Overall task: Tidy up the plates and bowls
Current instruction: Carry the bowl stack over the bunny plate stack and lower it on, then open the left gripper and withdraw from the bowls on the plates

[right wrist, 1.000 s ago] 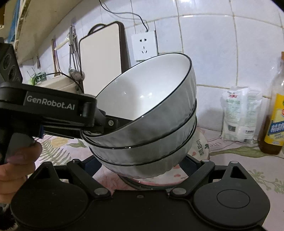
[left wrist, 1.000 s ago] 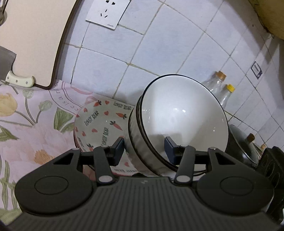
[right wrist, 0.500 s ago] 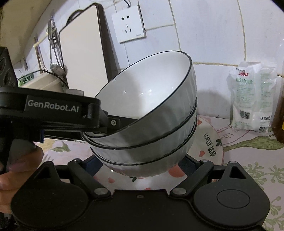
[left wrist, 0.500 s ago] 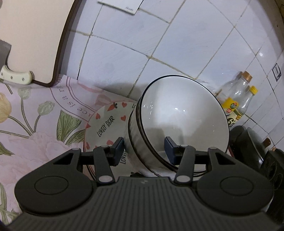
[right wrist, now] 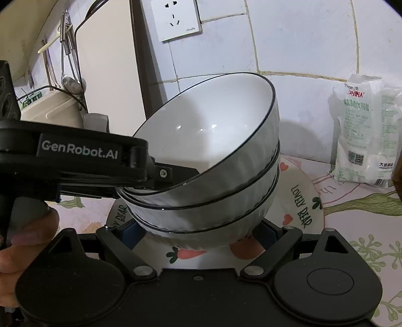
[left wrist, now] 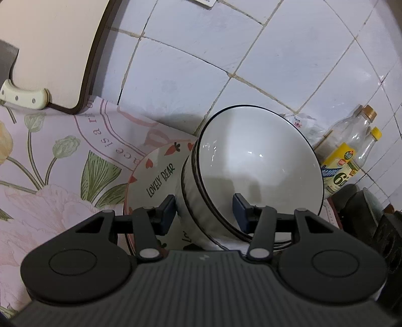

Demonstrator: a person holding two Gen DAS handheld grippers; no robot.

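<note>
Three white bowls with dark rims were seen nested in a tilted stack at the centre of the right wrist frame, above a patterned plate lettered "LOVELY BEAR". Whether the lowest bowl touched the plate could not be told. The left gripper was clenched on the stack's near rim: one finger was seen inside the top bowl, the other against the outer wall. In the right wrist frame the same gripper entered from the left edge, and part of a hand was noted at lower left. The right gripper was set low, its fingers spread on either side of the stack's base; whether they pressed on it could not be made out.

The plate lay on a floral tablecloth near the tiled wall. A cutting board was noted at upper left of the left wrist frame, bottles at its right edge. A wall socket and a white packet were recorded in the right wrist frame.
</note>
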